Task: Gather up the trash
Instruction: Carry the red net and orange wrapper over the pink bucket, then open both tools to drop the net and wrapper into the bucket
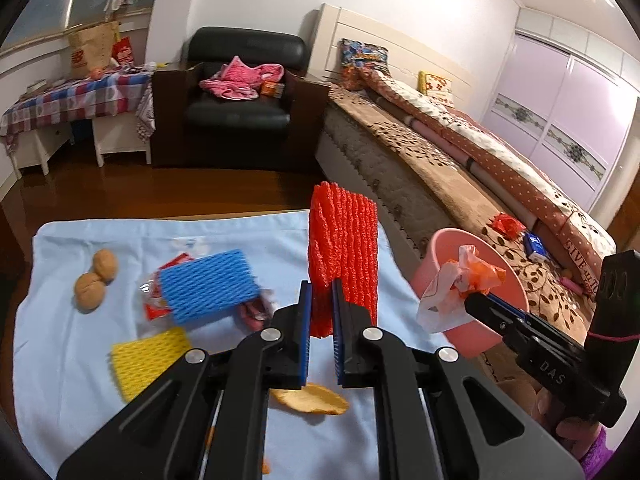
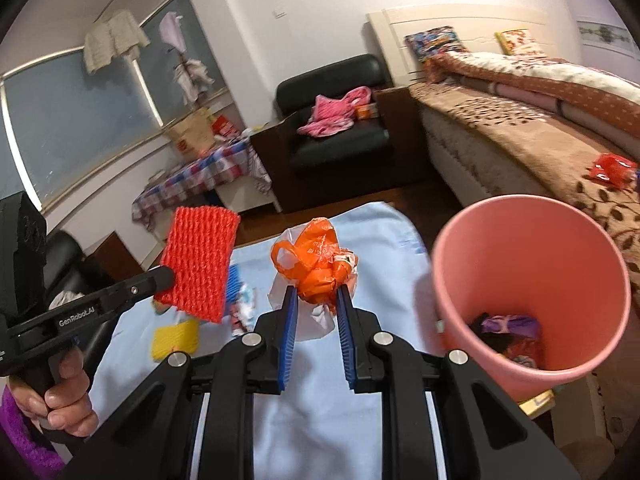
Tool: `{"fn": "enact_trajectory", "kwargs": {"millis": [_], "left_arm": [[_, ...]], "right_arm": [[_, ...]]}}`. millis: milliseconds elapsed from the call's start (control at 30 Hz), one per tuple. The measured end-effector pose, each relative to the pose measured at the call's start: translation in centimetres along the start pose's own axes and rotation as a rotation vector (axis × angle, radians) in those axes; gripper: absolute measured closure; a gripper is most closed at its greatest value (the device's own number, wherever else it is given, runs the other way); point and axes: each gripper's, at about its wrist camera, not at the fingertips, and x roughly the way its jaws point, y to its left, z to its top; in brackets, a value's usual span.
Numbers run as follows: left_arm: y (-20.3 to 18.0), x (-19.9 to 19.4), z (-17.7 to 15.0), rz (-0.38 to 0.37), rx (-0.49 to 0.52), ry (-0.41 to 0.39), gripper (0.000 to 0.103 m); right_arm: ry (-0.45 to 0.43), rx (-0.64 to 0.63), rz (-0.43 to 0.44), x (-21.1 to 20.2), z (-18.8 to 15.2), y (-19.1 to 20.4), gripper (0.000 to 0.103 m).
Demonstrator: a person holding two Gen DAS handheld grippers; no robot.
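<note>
Above the worktop (image 1: 80, 360), left tongs (image 1: 322, 320) clamp a red foam net (image 1: 344, 248) — long axis upright; right tongs (image 2: 316, 312) pinch an orange bag (image 2: 316, 264).

My left gripper (image 1: 322, 300): matt black plastic links, shiny metal pivot pins, ribbed blue pads (image 1: 306, 320). It clamps a red foam net sleeve (image 1: 344, 256), coarse and open-meshed. My right gripper (image 2: 316, 304), same build, pinches a crinkled orange-and-white plastic bag (image 2: 316, 268), thin and glossy. Pink bin (image 2: 532, 272): smooth plastic, dull sheen. Blue foam net (image 1: 208, 286) and yellow foam net (image 1: 150, 362): same ribbed mesh. Light blue cloth (image 1: 60, 340): soft, matt weave. Walnuts (image 1: 96, 280): rough, matt shells.
</note>
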Motion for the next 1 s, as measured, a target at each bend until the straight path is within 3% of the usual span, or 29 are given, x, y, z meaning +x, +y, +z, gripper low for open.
{"fn": "enact_trajectory", "kwargs": {"millis": [467,1000], "left_arm": [[-7.5,5.0,1.0,-0.081,0.09,0.059,0.094],[-14.1,10.8,1.3,-0.087,0.189,0.117,0.094]], "right_arm": [[-0.117,0.094,-0.171,-3.1,0.9,-8.0,0.084],[-0.147,0.161,-0.304,-2.1,0.1,-13.6,0.084]]}}
